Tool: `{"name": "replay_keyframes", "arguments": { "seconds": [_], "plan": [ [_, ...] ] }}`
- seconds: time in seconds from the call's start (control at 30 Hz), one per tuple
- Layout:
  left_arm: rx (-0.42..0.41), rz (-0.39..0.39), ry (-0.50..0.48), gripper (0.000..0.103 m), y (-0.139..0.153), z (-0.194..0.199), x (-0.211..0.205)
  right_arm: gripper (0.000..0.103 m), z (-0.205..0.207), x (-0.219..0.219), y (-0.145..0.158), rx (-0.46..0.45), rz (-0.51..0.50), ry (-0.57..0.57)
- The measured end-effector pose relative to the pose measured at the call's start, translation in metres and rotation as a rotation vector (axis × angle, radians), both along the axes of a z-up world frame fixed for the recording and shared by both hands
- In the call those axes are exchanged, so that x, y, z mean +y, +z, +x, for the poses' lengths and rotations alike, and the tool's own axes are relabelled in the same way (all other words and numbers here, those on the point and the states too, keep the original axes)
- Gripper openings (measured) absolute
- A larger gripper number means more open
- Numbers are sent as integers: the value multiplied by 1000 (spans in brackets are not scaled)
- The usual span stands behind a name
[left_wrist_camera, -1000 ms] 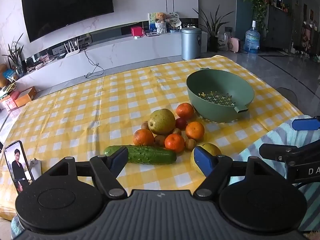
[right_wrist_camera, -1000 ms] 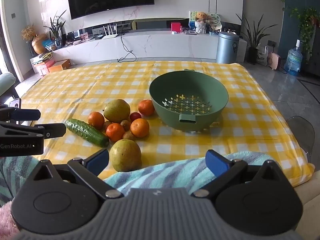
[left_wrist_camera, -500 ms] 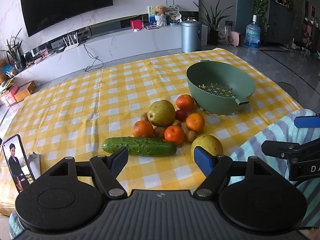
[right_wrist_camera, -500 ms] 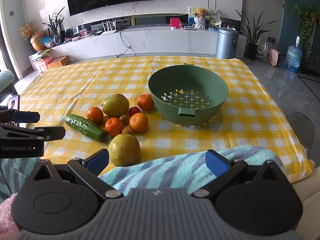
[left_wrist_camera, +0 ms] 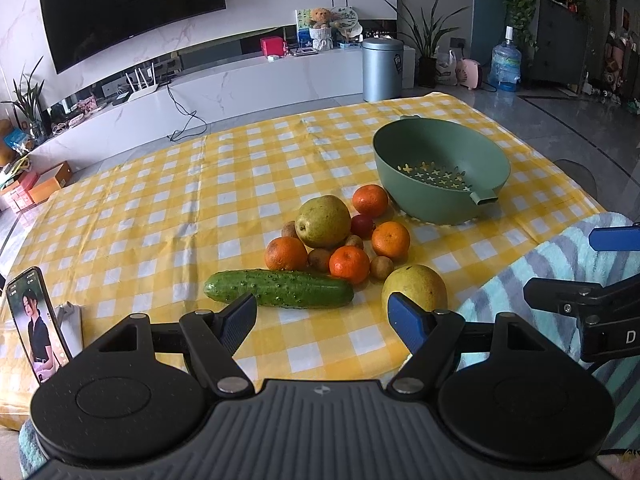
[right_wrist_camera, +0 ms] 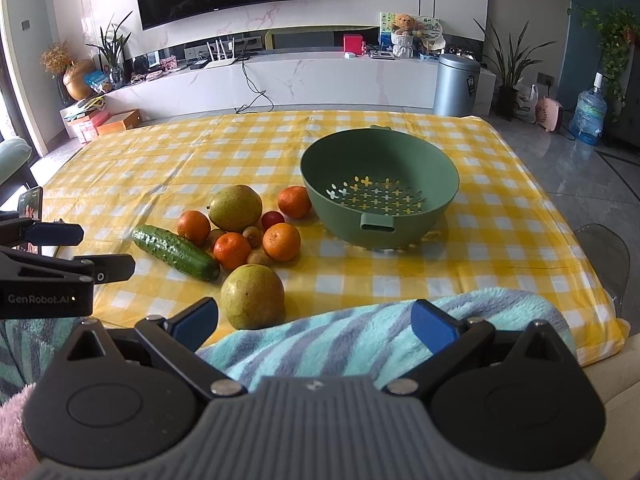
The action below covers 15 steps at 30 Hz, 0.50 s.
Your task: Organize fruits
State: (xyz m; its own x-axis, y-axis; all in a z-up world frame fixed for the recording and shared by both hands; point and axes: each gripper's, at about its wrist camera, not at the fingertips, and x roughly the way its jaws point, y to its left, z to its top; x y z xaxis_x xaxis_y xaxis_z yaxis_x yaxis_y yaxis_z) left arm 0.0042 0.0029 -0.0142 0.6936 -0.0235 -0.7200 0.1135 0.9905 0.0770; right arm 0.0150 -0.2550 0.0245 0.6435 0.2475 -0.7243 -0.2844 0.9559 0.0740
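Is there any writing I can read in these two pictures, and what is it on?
"GenRobot.AI": white letters on the black left gripper body, right wrist view.
"D": only this letter shows on the black right gripper body, cut off by the frame edge.
Silver bin's dark label and phone screen: too small to read.

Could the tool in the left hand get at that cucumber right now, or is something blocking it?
Probably yes. The left tool is open and empty, and the cucumber lies just ahead of its fingers at the near edge of the fruit pile, with only bare tablecloth between them. The oranges sit behind it.
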Motion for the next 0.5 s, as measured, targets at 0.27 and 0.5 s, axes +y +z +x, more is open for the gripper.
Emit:
{"name": "replay_keyframes", "arguments": {
  "seconds": [0.27, 0.5],
  "plan": [
    [1, 1, 1, 88, 0, 0, 0, 99, 0, 0, 0, 0, 0, 0],
    [3, 2, 2, 88, -1, -1, 1, 99, -2, 2, -1, 2, -3, 5]
  ]
}}
